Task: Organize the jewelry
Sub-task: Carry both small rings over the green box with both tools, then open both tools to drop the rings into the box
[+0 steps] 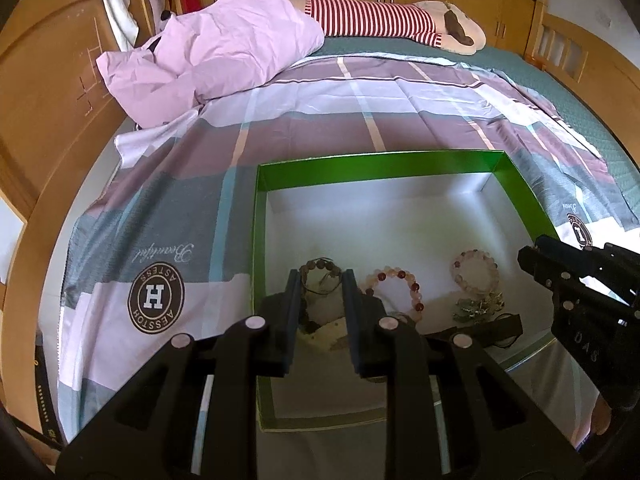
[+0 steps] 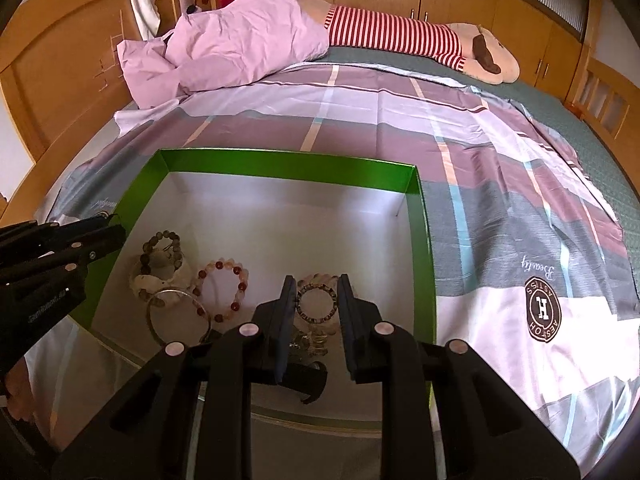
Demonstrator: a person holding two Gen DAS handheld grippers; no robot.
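A green box (image 2: 420, 240) with a white floor is set on the bed's checked sheet (image 2: 500, 184). Several beaded bracelets are gathered along its near edge: a red-beaded bracelet (image 2: 222, 290), a dark-beaded bracelet (image 1: 320, 270) and a pale bracelet (image 2: 318, 304). The left gripper (image 1: 320, 300) is parted over the dark-beaded one, the right gripper (image 2: 316, 304) parted over the pale one; nothing is held.

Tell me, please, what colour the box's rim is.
Bright green rim, white inside; clearest in the right wrist view.
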